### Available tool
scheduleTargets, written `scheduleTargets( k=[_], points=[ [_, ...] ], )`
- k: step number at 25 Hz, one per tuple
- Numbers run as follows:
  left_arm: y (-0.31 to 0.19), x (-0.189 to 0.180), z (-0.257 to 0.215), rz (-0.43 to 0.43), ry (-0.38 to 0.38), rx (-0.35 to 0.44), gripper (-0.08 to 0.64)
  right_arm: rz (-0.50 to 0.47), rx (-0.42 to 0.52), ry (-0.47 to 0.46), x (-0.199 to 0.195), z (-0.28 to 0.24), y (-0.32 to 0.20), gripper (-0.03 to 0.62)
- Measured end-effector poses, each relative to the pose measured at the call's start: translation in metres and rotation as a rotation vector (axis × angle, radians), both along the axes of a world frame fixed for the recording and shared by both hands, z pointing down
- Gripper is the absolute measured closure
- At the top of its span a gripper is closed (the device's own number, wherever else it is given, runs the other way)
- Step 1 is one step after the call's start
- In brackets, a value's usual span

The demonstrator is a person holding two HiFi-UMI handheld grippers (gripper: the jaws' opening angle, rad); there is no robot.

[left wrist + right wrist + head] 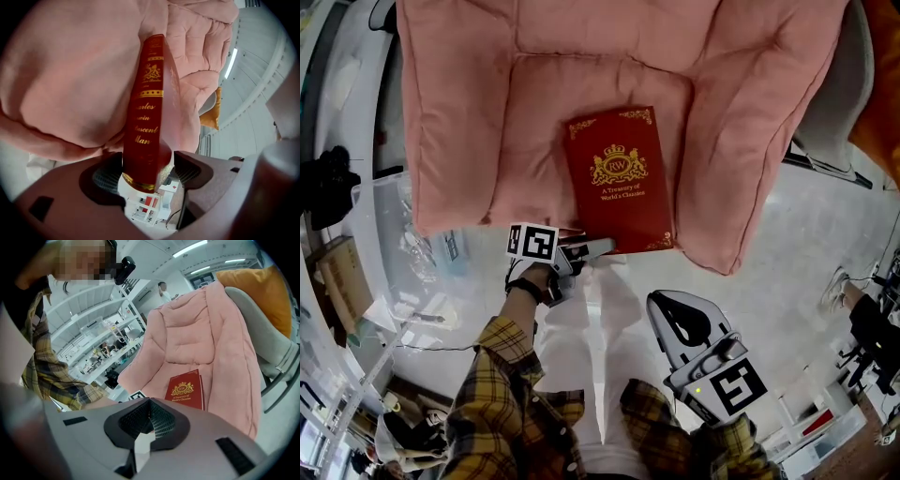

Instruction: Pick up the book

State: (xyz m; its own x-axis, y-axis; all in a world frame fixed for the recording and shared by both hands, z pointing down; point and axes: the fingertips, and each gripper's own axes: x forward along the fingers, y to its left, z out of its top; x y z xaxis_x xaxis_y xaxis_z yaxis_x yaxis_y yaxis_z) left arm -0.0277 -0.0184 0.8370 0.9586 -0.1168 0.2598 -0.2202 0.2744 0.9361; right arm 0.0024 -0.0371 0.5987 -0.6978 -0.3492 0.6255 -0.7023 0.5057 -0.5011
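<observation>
One red hardback book (617, 178) is lying cover-up on the pink cushion (459, 112) draped over a grey armchair (853, 84), close to the seat's front edge. Left gripper (586, 249) is straddling the spine at the near corner, jaws standing wide apart around it, not squeezing as far as I'm seeing. Right gripper (680, 323) is hanging back, jaws pressed together on nothing. I'm worrying that with a grip on just that corner the book is going to pivot and slip, or the soft cushion is getting pinched too. No real containers nearby; the seat is cradling only the book, and the tubs on the background shelving (89, 333) are looking too small to read.
</observation>
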Motion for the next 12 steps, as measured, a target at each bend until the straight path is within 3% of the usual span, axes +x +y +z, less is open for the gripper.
scheduleTargets(
  k=[5, 12],
  points=[
    [0.001, 0.015, -0.003, 0.066, 0.015, 0.027, 0.224, -0.003, -0.004, -0.015, -0.006, 0.001, 0.0, 0.575],
    [-0.009, 0.01, -0.016, -0.039, 0.087, 0.038, 0.225, -0.01, -0.015, -0.028, -0.008, 0.003, 0.002, 0.575]
  ],
)
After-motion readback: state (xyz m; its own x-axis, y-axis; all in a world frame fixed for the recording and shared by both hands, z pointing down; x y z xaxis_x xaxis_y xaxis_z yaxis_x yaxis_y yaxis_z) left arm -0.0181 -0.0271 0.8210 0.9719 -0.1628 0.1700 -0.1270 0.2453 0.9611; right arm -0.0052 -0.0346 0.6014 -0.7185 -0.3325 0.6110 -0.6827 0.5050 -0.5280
